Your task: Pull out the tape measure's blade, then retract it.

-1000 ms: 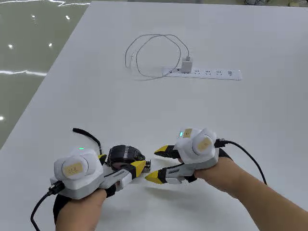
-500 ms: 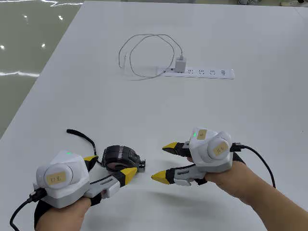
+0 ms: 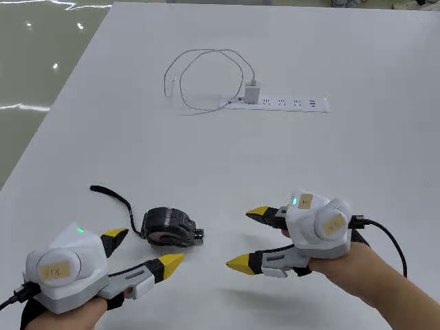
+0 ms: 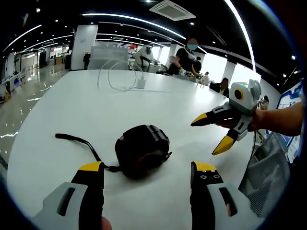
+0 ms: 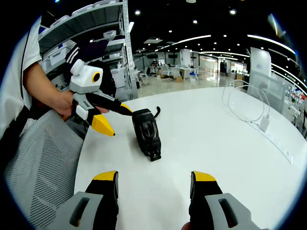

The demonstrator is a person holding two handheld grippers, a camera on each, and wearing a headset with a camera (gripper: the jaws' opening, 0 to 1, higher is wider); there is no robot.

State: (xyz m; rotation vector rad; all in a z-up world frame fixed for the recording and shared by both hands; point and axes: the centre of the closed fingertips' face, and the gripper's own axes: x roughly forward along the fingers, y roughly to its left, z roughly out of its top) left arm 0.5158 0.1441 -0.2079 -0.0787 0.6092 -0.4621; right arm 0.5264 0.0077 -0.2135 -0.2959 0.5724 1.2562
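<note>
A black tape measure [image 3: 168, 227] lies on the white table [image 3: 206, 158], its wrist strap [image 3: 113, 197] trailing to the left and its blade drawn in. It also sits ahead of the jaws in the left gripper view [image 4: 142, 149] and in the right gripper view [image 5: 147, 131]. My left gripper [image 3: 143, 249] stands open just short of the tape measure, not touching it. My right gripper [image 3: 249, 238] is open too, a hand's width to the right of it, holding nothing.
A white power strip [image 3: 282, 103] with a plugged charger [image 3: 250, 91] and looped white cable [image 3: 199, 75] lies at the far side of the table. The table's left edge drops to a glossy floor [image 3: 34, 75]. People stand far off in the left gripper view.
The left gripper has let go of the tape measure and drawn back toward me. The right gripper has moved away to the right. The tape measure now lies free on the table.
</note>
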